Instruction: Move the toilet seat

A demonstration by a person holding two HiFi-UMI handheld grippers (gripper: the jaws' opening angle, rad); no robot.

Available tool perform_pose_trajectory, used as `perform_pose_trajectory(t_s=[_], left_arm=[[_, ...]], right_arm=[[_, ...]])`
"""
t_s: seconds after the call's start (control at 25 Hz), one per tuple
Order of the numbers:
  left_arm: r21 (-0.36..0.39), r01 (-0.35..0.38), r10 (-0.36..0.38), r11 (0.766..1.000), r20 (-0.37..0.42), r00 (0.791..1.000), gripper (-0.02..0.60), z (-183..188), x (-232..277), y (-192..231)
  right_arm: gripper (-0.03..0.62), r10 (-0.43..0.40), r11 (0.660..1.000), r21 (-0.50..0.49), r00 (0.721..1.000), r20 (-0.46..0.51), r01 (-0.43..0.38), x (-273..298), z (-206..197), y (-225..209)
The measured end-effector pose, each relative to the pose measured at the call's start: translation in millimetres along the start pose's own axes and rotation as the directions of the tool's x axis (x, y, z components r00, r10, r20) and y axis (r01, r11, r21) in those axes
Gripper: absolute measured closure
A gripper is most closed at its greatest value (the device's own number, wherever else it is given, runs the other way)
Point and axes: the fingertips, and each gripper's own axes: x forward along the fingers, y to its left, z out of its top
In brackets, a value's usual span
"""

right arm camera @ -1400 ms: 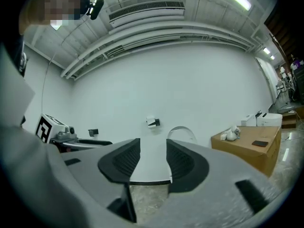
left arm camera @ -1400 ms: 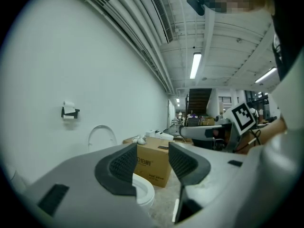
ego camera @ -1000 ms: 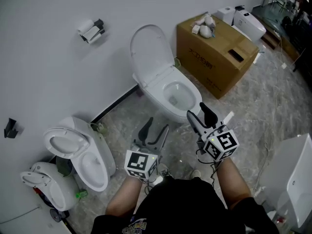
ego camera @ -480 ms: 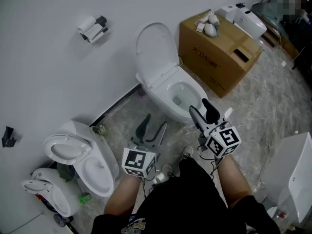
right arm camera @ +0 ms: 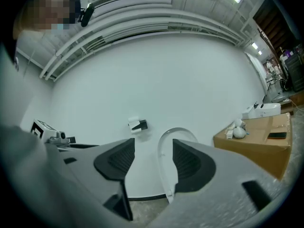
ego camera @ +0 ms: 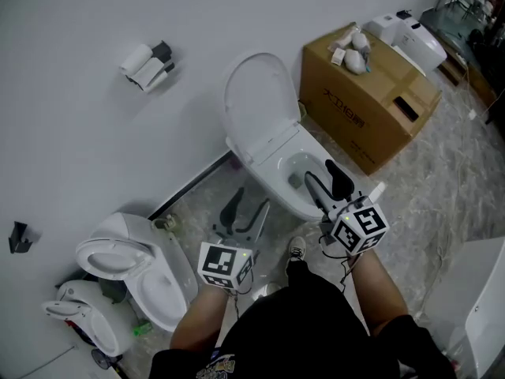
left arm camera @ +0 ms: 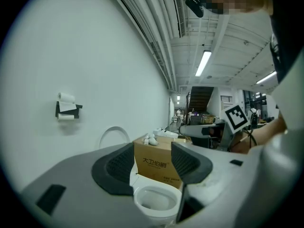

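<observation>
A white toilet stands against the wall with its seat and lid [ego camera: 260, 105] raised upright over the open bowl [ego camera: 302, 174]. My left gripper [ego camera: 248, 201] is open and empty, low in front of the bowl's left side. The right gripper [ego camera: 319, 172] is open and empty too, with its tips over the bowl's near rim. In the left gripper view the bowl [left arm camera: 154, 199] shows between the jaws of the left gripper [left arm camera: 152, 163]. In the right gripper view the raised seat [right arm camera: 167, 158] stands between the spread jaws of the right gripper [right arm camera: 153, 161], still some way off.
A cardboard box [ego camera: 371, 105] with small white items on top stands right of the toilet. A toilet-paper holder [ego camera: 146, 61] hangs on the wall. Two more toilets [ego camera: 130, 263] lie at the lower left. Another white fixture [ego camera: 483, 310] stands at the lower right.
Both grippers have moved forward toward the toilet, and the person has stepped closer. The right gripper's tips now reach over the bowl's rim. Both stay open.
</observation>
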Motion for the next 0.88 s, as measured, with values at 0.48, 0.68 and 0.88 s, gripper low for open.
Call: perform_pose_trajectory(t_s=[0.48, 0.68, 0.88], left_arm=[[0.038, 0.008, -0.008, 0.999, 0.009, 1.000, 0.359, 26.1, 120.1, 17.8], [0.050, 0.063, -0.063, 0.997, 0.009, 0.998, 0.359, 35.0, 156.5, 17.7], [0.059, 0.171, -0.171, 0.984, 0.001, 0.985, 0.359, 40.3, 195.8, 24.0]], right_arm=[[0.339, 0.025, 1.000, -0.001, 0.999, 0.023, -0.025, 70.7, 30.6, -90.0], [0.339, -0.018, 1.000, 0.004, 0.999, 0.041, 0.018, 78.6, 39.5, -114.9], [0.338, -0.107, 0.994, -0.007, 0.993, 0.058, 0.107, 84.5, 42.4, -137.3]])
